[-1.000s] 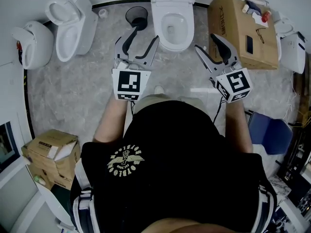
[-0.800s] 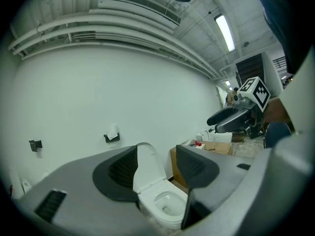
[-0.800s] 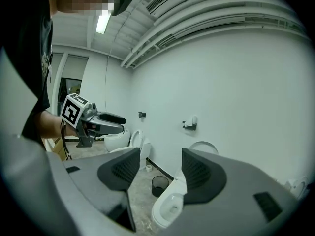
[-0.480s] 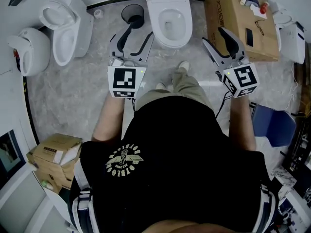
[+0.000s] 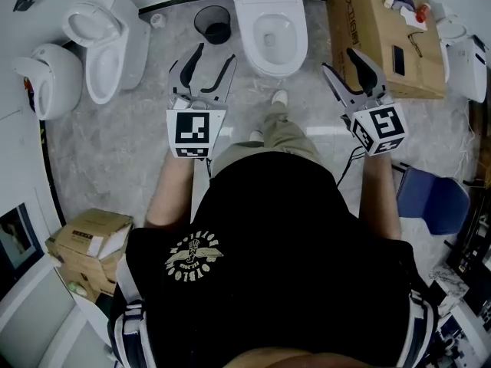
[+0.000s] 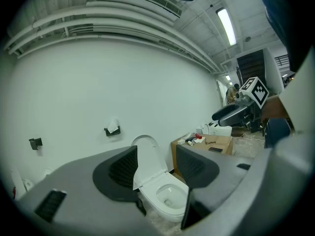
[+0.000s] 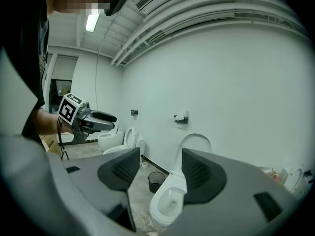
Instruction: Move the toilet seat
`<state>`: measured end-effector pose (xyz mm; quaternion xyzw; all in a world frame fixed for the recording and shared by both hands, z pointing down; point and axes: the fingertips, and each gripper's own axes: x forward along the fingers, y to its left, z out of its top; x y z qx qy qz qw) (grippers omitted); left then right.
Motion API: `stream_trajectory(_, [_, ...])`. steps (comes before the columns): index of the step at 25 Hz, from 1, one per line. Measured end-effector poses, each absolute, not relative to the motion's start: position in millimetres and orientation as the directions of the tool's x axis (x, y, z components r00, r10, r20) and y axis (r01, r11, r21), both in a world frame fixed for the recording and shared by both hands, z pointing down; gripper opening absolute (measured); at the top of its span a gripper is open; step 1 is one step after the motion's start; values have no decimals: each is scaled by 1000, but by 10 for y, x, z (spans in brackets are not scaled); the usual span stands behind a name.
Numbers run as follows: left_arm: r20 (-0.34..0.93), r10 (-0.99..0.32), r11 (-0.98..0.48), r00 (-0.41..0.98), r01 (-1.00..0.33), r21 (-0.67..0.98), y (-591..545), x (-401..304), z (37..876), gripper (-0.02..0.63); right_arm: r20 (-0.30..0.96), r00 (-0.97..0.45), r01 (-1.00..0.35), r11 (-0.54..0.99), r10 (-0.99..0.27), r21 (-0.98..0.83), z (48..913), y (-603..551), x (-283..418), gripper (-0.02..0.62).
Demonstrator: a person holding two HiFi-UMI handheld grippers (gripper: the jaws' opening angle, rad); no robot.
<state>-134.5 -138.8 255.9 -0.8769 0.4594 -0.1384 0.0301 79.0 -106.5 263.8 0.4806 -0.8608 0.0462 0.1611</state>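
Note:
The white toilet (image 5: 270, 33) stands against the far wall with its bowl open. In the gripper views its seat and lid (image 6: 146, 156) stand raised against the tank. My left gripper (image 5: 213, 55) hangs open in the air before the toilet's left side, nothing between its fingers. My right gripper (image 5: 341, 61) is open too, in front of the toilet's right side and apart from it. The left gripper view looks between its jaws at the bowl (image 6: 166, 196). The right gripper view shows the bowl (image 7: 170, 205) and the raised lid (image 7: 193, 144).
A black bin (image 5: 215, 24) sits left of the toilet; a cardboard box (image 5: 382, 37) with small items stands at its right. Two other toilets (image 5: 107, 41) line the left wall. A person's foot (image 5: 280, 98) is before the bowl. More boxes (image 5: 84, 236) and a blue seat (image 5: 430, 199) lie behind.
The person has stepped one foot forward toward the toilet. The left gripper shifted slightly left, off the bin. Both grippers stayed open.

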Motion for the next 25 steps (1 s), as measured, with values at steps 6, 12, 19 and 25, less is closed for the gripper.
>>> stream_trajectory(6, [273, -805, -581, 526, -793, -183, -1503, -1343, 2800, 261, 337, -481, -851, 523, -810, 42, 2908, -1267, 926, 256])
stream_trajectory(12, [332, -786, -598, 522, -778, -194, -1653, -1248, 3175, 261, 360, -469, -862, 507, -807, 15, 3232, -1412, 1102, 256])
stream_trajectory(19, [388, -770, -600, 506, -781, -174, -1867, -1211, 3628, 261, 419, -452, -870, 493, -787, -12, 3676, -1581, 1324, 256])
stream_trajectory(25, [426, -761, -597, 489, -785, -166, -2137, -1231, 4034, 256, 464, -466, -872, 478, -753, -100, 4189, -1751, 1419, 256])
